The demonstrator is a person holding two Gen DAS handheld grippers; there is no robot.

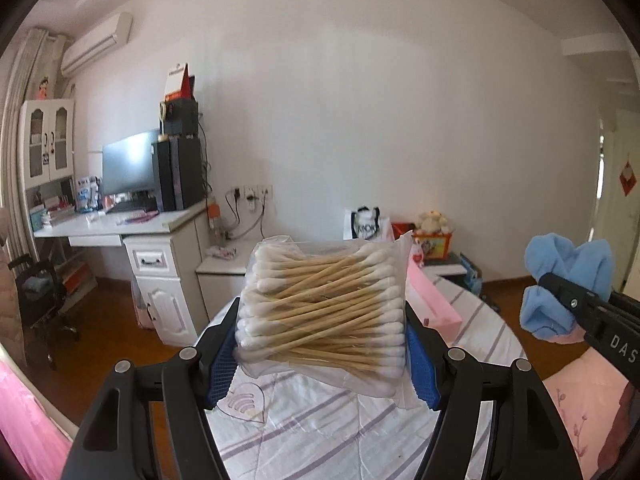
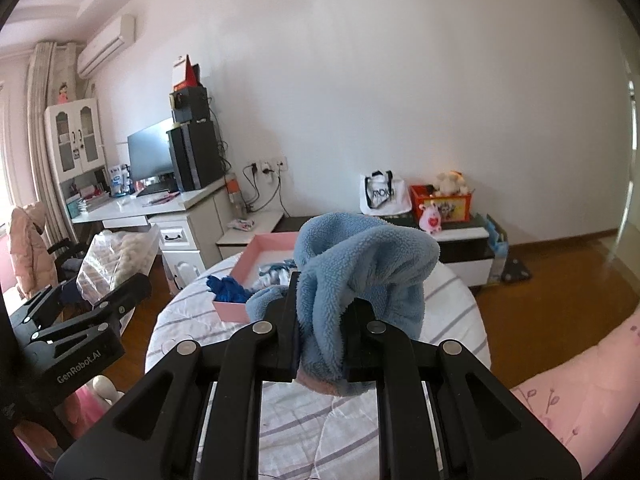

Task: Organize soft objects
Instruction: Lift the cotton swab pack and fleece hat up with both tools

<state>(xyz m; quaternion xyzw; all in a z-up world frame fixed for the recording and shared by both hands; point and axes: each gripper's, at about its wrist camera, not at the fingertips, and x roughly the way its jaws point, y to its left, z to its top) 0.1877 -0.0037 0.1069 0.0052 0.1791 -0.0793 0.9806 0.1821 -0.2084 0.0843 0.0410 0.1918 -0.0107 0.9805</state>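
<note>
Left claw (image 1: 320,344) is nearest the lens: your blue pads pinch a clear bag of cotton swabs (image 1: 324,308) from both sides, held in the air above the striped bed (image 1: 340,420). Right claw (image 2: 320,336) is pressed together on a blue fleece cloth (image 2: 360,276), which bunches up above the jaws and droops below them, also clear of the bed.

Progress, my read: both items are picked up, neither is put away yet. Pink box (image 2: 256,264) sits on the bed ahead of your right claw, open top, with some blue and striped fabric already inside and a dark blue piece (image 2: 226,288) draped over its near edge. Looks like the drop point, so part of the sorting is done; these two loads are what I can see left.

Room: nothing between either claw and the box. The two claws are side by side and near each other, so stagger the drops. Box stands near the bed's far edge, bare floor beyond. Desk (image 1: 120,224) and low cabinet (image 2: 460,248) are well apart from your path.
</note>
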